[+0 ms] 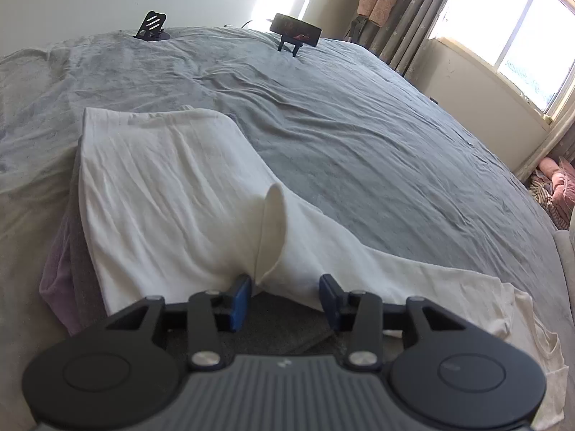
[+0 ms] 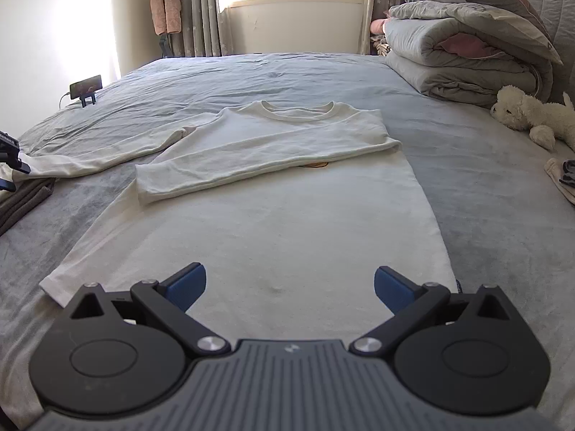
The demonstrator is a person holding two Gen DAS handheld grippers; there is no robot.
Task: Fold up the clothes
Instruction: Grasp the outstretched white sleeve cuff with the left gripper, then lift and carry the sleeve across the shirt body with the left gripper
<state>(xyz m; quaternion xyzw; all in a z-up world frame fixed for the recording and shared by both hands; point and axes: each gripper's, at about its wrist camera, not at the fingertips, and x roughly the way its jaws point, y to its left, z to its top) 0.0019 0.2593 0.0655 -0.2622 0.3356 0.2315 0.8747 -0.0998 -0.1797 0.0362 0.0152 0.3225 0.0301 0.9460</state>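
Note:
A white long-sleeved shirt (image 2: pixel 287 194) lies flat on the grey bed, collar (image 2: pixel 298 111) at the far end. One sleeve (image 2: pixel 251 165) is folded across its chest. The other sleeve (image 2: pixel 107 151) stretches out left towards my left gripper (image 2: pixel 9 158). In the left wrist view that sleeve's cuff (image 1: pixel 271 230) stands up just beyond my left gripper (image 1: pixel 284 287). Its blue pads (image 1: pixel 239 301) stand narrowly apart, the left one touching the fabric, with a gap still showing between them. My right gripper (image 2: pixel 289 287) hangs wide open over the shirt's hem, holding nothing.
A stack of folded clothes, white (image 1: pixel 161 186) over grey and lilac, sits under the left gripper. A phone on a stand (image 1: pixel 296 32) and an empty stand (image 1: pixel 152 25) are at the far edge. A folded duvet (image 2: pixel 467 54), plush toy (image 2: pixel 532 115) and small garments (image 2: pixel 560 176) lie right.

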